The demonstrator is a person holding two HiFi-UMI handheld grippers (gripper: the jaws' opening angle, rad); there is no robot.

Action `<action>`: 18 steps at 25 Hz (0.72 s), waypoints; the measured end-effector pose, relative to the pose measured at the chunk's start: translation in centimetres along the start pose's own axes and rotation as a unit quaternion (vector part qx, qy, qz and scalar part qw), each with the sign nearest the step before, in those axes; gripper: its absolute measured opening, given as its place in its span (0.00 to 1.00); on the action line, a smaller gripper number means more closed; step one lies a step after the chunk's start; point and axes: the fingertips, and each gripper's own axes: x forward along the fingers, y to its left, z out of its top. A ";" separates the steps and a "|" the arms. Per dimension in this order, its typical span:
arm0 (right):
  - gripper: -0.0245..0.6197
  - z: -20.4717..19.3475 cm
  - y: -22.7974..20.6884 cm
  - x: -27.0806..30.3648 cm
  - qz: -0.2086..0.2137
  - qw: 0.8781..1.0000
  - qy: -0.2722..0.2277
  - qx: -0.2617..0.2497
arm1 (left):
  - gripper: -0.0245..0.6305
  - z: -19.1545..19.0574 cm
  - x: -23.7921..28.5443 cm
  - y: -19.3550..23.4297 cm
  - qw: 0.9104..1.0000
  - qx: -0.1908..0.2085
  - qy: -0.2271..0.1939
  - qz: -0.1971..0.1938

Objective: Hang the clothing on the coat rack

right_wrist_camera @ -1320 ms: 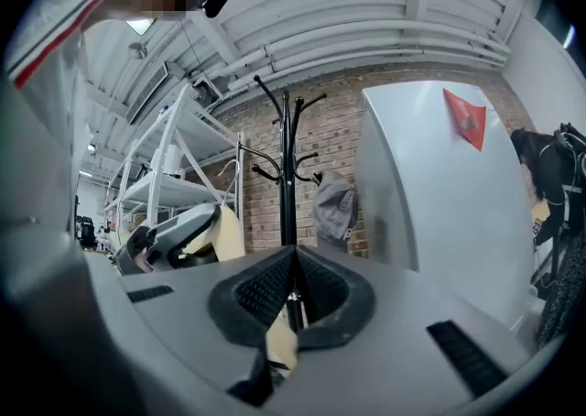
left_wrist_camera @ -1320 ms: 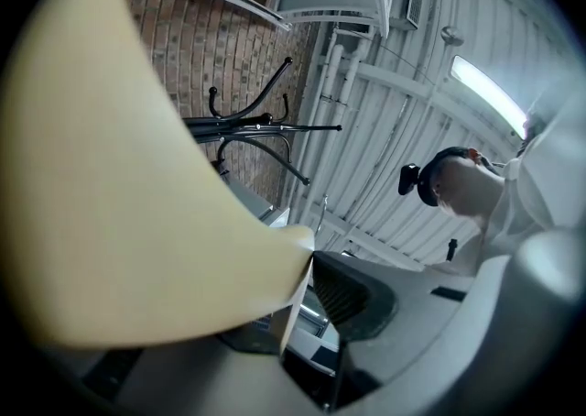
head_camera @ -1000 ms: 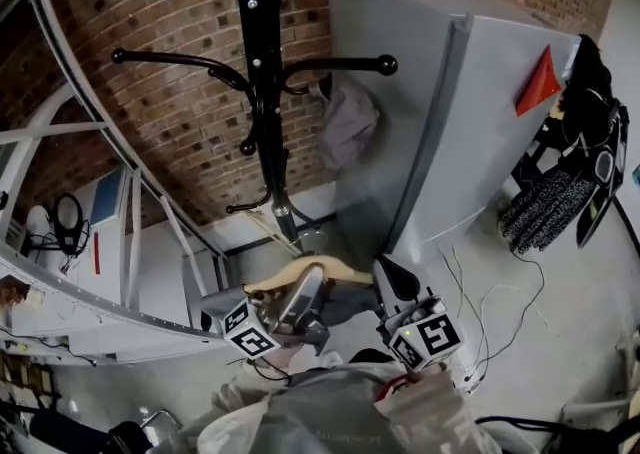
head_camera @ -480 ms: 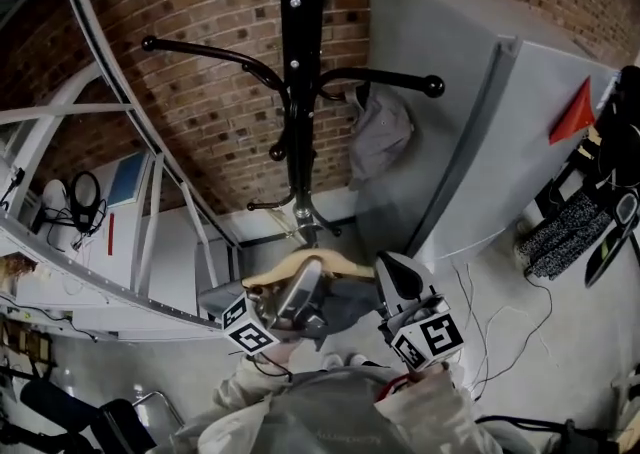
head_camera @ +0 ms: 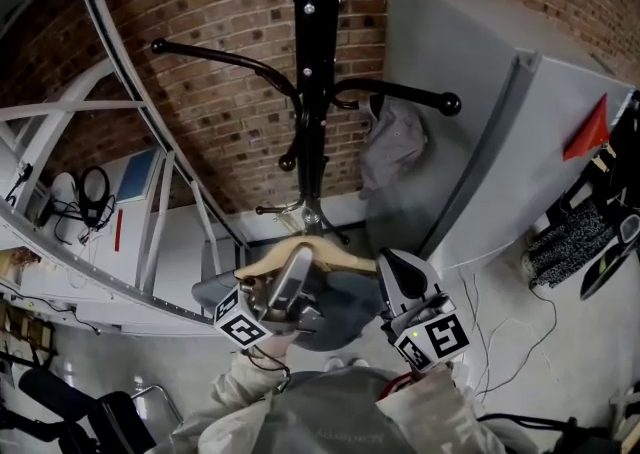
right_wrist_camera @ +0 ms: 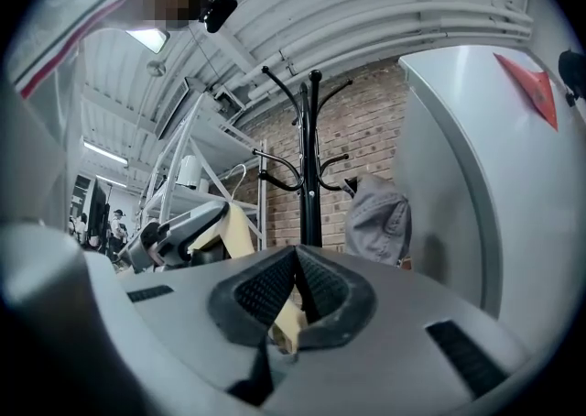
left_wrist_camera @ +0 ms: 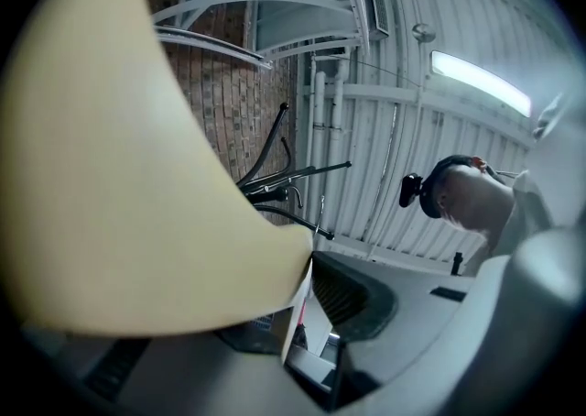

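Note:
The black coat rack (head_camera: 313,92) stands against the brick wall, and a grey garment (head_camera: 392,147) hangs from its right hook. Below it I hold a wooden hanger (head_camera: 300,254) with grey clothing (head_camera: 340,307) draped on it. My left gripper (head_camera: 295,267) grips the hanger's left part, its jaws closing with the pale wood (left_wrist_camera: 119,176) pressed between them. My right gripper (head_camera: 392,264) is shut on the hanger's right end; a sliver of wood shows between its pads (right_wrist_camera: 295,268). The rack (right_wrist_camera: 313,176) and hung garment (right_wrist_camera: 377,217) lie ahead of the right gripper.
A white metal shelving frame (head_camera: 150,192) stands at left, with headphones (head_camera: 95,197) on a shelf. A tall grey cabinet (head_camera: 520,142) stands right of the rack. Dark gear (head_camera: 570,242) hangs at far right, with cables on the floor.
The coat rack has shifted right and looks larger in the head view. Both grippers still carry the hanger, now slightly higher.

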 end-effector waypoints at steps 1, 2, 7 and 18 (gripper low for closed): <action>0.07 0.1 -0.1 0.2 0.002 1.000 -0.002 -0.001 | 0.20 0.4 0.3 0.1 1.000 0.001 -0.005 -0.001; 0.07 0.2 -0.1 0.4 0.003 1.000 -0.003 -0.003 | 0.20 0.7 0.6 0.2 1.000 0.001 -0.010 -0.003; 0.07 0.5 -0.6 1.2 0.006 1.000 -0.006 -0.006 | 0.20 2.1 1.7 1.0 1.000 -0.003 -0.025 -0.006; 0.07 0.7 -2.3 2.1 0.005 1.000 -0.006 -0.009 | 0.20 3.7 3.9 2.9 0.999 0.006 -0.043 -0.010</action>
